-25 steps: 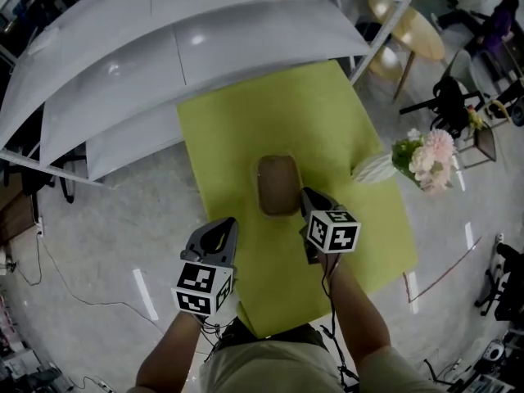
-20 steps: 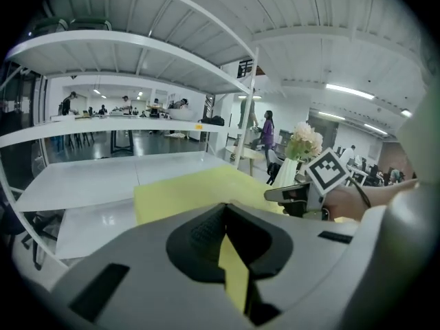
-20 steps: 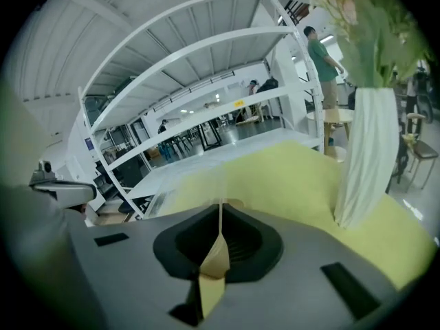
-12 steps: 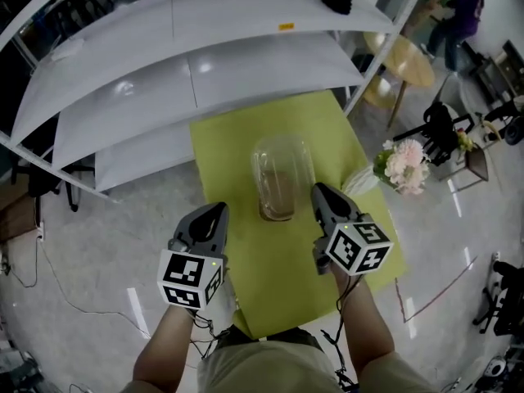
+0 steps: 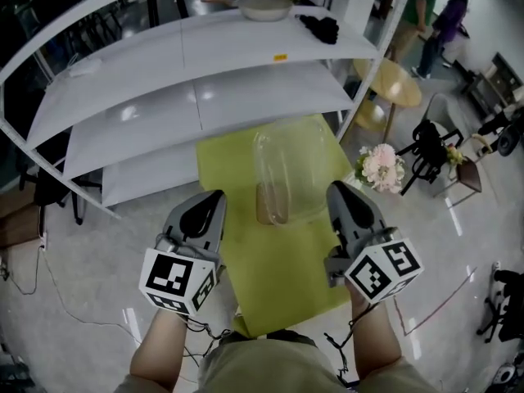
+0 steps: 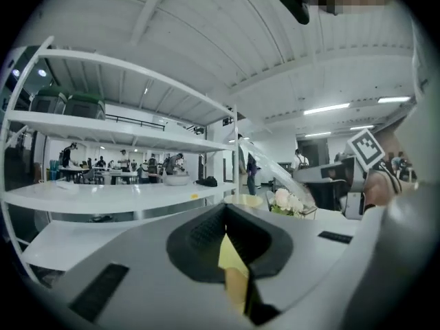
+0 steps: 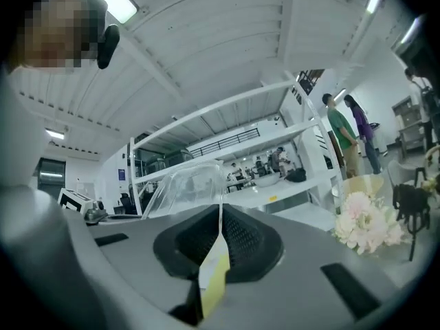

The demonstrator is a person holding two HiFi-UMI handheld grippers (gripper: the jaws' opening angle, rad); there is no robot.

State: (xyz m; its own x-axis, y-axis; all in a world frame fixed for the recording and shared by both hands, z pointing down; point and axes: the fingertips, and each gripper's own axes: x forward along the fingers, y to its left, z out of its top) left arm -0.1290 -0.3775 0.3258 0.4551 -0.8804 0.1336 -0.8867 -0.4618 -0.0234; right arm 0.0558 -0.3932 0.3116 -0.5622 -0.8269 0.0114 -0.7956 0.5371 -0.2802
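You've raised and tilted both grippers upward. The left gripper (image 5: pixel 205 207) and right gripper (image 5: pixel 345 203) have their jaws pressed together, empty. The clear domed container (image 5: pixel 277 174) stands untouched between them on the yellow-green table (image 5: pixel 278 273).

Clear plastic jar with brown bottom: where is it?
In the head view, the clear jar stands on the yellow-green tabletop, between the left tongs and right tongs, left of pink flowers.

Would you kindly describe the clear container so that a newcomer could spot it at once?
Find the yellow-green mat in front of the white shelves. At its middle stands the clear container: see-through with a brown bottom, unlike the pink flowers to its right.
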